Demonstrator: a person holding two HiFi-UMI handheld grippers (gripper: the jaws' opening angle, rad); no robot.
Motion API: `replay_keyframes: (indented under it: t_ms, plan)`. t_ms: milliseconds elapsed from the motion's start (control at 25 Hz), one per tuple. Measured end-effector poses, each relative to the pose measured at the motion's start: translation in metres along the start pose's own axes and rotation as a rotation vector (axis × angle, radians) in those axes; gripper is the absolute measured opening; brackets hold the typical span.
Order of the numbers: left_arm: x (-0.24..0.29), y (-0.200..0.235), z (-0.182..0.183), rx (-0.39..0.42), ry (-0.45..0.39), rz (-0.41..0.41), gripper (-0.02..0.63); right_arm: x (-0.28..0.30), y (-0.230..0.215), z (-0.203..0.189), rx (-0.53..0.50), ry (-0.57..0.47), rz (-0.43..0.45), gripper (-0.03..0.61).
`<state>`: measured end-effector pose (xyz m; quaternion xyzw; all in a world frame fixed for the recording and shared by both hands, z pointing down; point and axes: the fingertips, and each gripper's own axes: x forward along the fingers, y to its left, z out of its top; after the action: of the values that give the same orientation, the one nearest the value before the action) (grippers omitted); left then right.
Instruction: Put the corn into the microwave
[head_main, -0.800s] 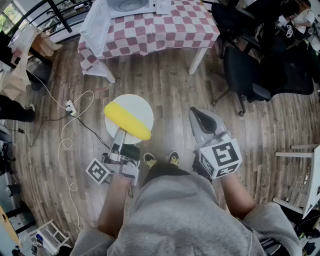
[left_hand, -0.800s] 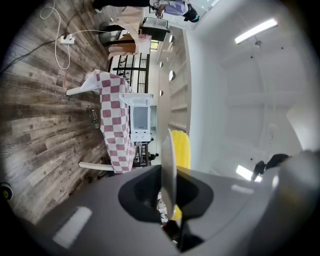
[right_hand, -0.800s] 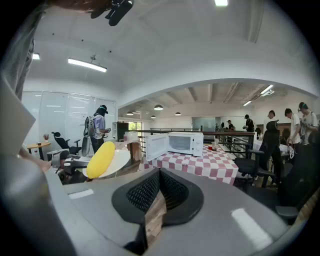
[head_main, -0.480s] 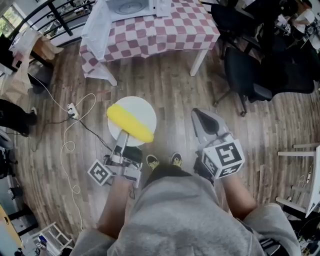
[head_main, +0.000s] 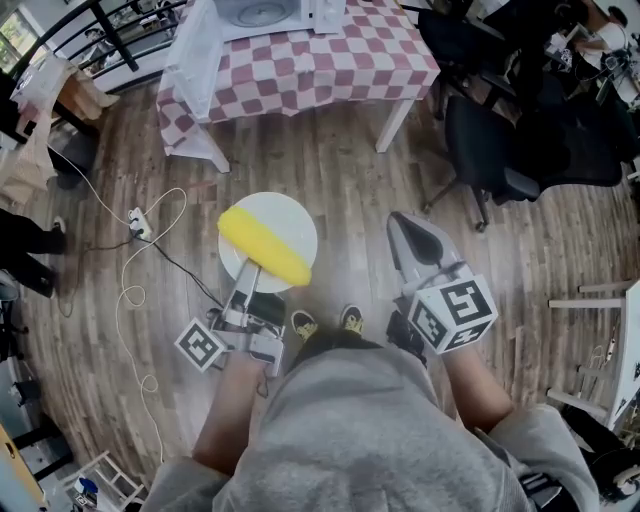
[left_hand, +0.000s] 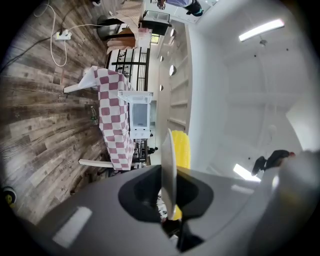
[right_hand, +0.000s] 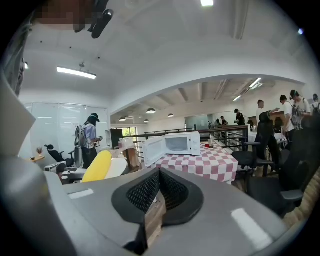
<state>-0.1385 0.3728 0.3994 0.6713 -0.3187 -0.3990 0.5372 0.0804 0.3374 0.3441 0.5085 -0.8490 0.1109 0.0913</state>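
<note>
From the head view, a wooden plank floor (head_main: 330, 160) fills most of the room. A table with a red-and-white checked cloth (head_main: 330, 60) stands at the far side, with the microwave (head_main: 265, 10) on it, cut by the picture's top edge. Bare floor lies open between the table and the person's shoes (head_main: 300, 322). A black office chair (head_main: 490, 150) crowds the table's right leg, and a power strip (head_main: 136, 214) with a loose white cable lies on the floor to the left.

The left gripper (head_main: 247, 272) holds a white plate (head_main: 285, 215) by its near rim, and the corn (head_main: 262, 245) lies across the plate, well short of the table. The right gripper (head_main: 408, 228) hangs beside it, apart from the plate.

The left gripper view is turned on its side. The plate shows edge-on, with the jaws clamped on its rim and the yellow corn on its far face. Beyond it are the checked table and the microwave.

In the right gripper view the jaws are together with nothing between them. The microwave's door stands open towards the left. The corn and plate show low at the left, and a person with a backpack (right_hand: 89, 137) stands behind them. Dark chairs line the right edge.
</note>
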Motion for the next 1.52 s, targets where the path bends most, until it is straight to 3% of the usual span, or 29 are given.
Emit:
replay_keyframes:
  t_ms: [400,920,1200,1520]
  plan:
    - [-0.015,0.006,0.035,-0.022,-0.014,-0.008,0.028,0.015,0.021,0.007,-0.011,-0.011,-0.033,-0.002]
    - [-0.008,0.010,0.044,-0.045,-0.027,-0.013,0.028,0.038,0.031,0.006,0.027,-0.017,-0.013,-0.002]
    - [0.016,0.021,0.053,-0.040,-0.041,0.010,0.028,0.066,0.011,0.008,0.027,-0.023,0.004,-0.002]
    - [0.080,0.029,0.069,-0.033,-0.063,0.005,0.028,0.117,-0.037,0.016,0.026,-0.007,0.028,-0.002]
